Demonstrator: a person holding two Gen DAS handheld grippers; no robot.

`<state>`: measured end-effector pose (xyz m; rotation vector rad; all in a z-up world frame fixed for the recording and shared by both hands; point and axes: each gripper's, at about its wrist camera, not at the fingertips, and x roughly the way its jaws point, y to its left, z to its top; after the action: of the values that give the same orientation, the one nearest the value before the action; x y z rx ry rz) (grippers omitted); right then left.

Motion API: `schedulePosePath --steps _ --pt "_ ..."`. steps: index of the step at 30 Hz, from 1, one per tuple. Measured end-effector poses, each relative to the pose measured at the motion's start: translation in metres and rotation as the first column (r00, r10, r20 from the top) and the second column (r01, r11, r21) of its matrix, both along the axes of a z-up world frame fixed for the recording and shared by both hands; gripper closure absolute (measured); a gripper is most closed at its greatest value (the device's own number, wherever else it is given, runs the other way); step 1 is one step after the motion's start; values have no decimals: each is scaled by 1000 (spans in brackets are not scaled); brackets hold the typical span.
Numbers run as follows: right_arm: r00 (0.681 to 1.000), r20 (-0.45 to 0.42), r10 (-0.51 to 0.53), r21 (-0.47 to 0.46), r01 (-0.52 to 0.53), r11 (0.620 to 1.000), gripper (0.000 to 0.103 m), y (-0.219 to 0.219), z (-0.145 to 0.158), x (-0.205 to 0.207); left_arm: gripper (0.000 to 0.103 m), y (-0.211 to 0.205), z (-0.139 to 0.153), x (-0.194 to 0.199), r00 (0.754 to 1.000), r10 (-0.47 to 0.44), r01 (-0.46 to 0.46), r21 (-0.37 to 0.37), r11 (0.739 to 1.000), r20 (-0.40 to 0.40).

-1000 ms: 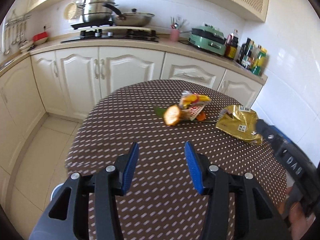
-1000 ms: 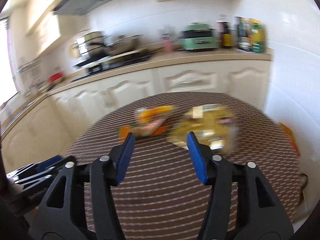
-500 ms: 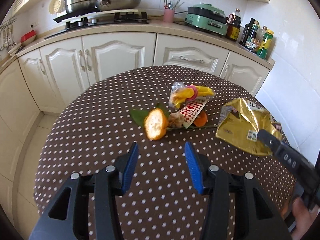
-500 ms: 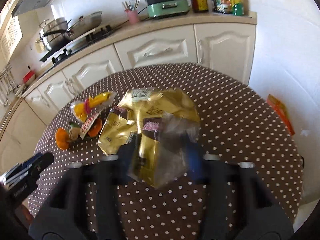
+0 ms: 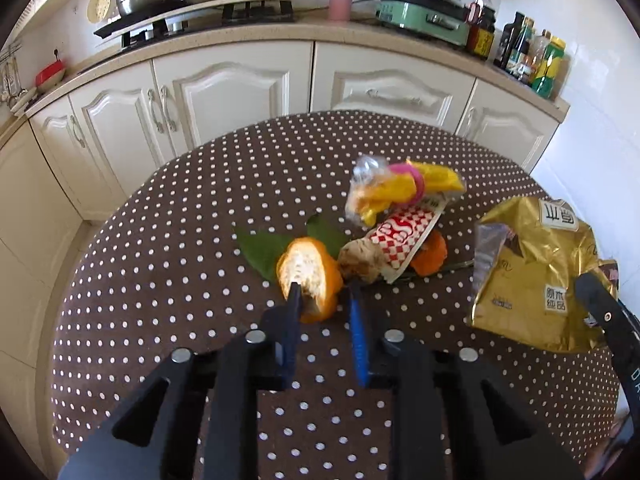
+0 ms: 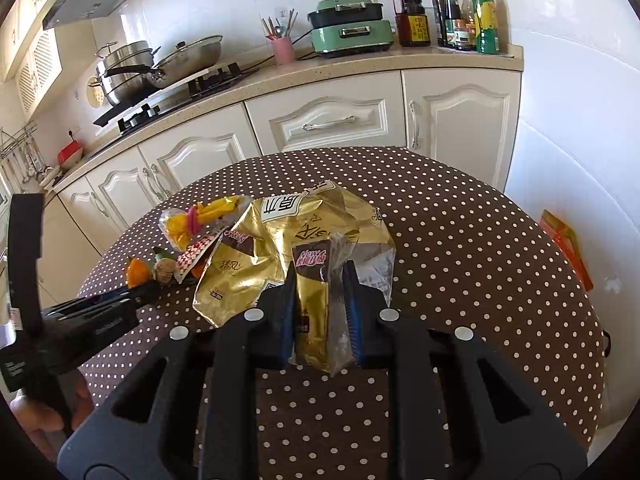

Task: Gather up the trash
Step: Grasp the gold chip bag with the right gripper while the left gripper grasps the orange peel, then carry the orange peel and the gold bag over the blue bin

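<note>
Both jaws have narrowed: left gripper [image 5: 322, 294] pinches orange peel [image 5: 310, 276], right gripper [image 6: 320, 280] clamps gold wrappers [image 6: 312, 308], lettering unreadable.

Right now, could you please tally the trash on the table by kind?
Orange peel pieces: 2
Green leaves: 2
Packets: 4 (gold bag, checked wrapper, clear bag, gold-brown wrapper in the right gripper)
Brown crumpled lump: 1
Total: 9, possibly more under the gold bag.
</note>
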<state>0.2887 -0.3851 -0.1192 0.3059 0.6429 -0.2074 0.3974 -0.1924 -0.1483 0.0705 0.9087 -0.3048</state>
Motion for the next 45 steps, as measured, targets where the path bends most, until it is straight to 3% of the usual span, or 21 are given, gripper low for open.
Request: schedulePosePath --steps 9,16,27,34,45 --pt "998 55 -2 -18 3 1000 84 15 12 -21 91 37 9 -28 999 27 -25 -67 997 20" --pt "993 107 57 -36 -53 998 84 55 30 -40 91 84 18 -69 999 34 -30 -101 994 43" --pt "963 154 220 -72 -211 975 84 152 58 -55 91 200 31 -123 977 203 -184 -226 957 64" --pt "918 130 374 -91 -365 927 84 239 54 -49 91 298 22 -159 923 381 -355 -253 900 59" --pt "802 14 597 -83 -595 800 84 390 -1 -26 91 429 -45 -176 801 592 -595 -242 766 -95"
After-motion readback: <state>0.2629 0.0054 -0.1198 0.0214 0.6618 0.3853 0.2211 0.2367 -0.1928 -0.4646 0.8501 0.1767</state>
